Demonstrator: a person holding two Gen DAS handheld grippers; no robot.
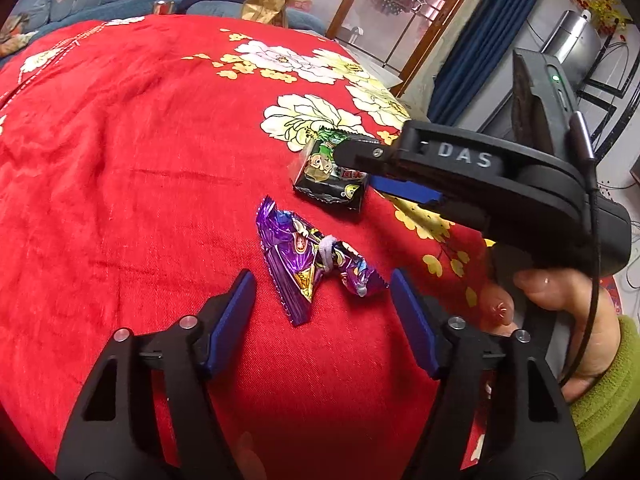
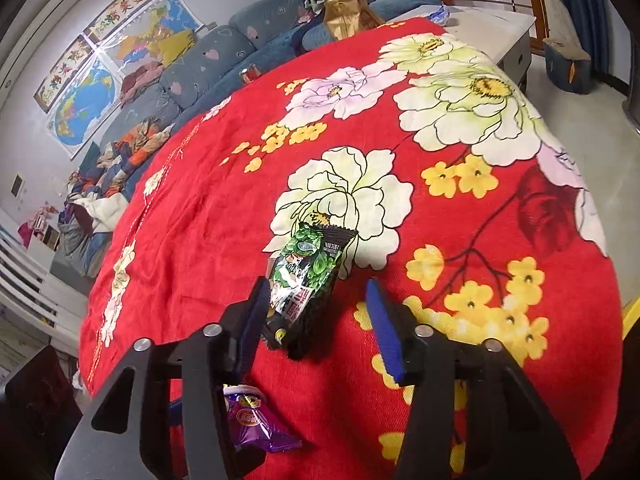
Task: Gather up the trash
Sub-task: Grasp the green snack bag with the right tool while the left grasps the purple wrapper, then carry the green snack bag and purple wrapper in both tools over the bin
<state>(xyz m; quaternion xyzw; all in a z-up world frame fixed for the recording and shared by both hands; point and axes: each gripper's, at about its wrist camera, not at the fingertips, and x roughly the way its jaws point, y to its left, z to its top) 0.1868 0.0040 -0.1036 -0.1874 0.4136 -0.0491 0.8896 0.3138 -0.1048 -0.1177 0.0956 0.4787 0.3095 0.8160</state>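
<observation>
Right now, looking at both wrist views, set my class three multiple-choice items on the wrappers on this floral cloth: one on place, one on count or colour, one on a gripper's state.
1. Where does the purple wrapper lie?
A. Ahead of the left gripper, between its fingers' lines
B. On the sofa
C. On the floor

2. How many wrappers lie on the red cloth?
A. One
B. Two
C. Four

3. How does the right gripper stand at the green-and-black wrapper?
A. Shut tight with nothing in it
B. Far off at the cloth's edge
C. Fingers on either side, a gap on one side

Answers: 1 A, the left wrist view shows it lying ahead of the blue pads. 2 B, one purple, one green-and-black. 3 C, red cloth shows between the wrapper and one pad.
</observation>
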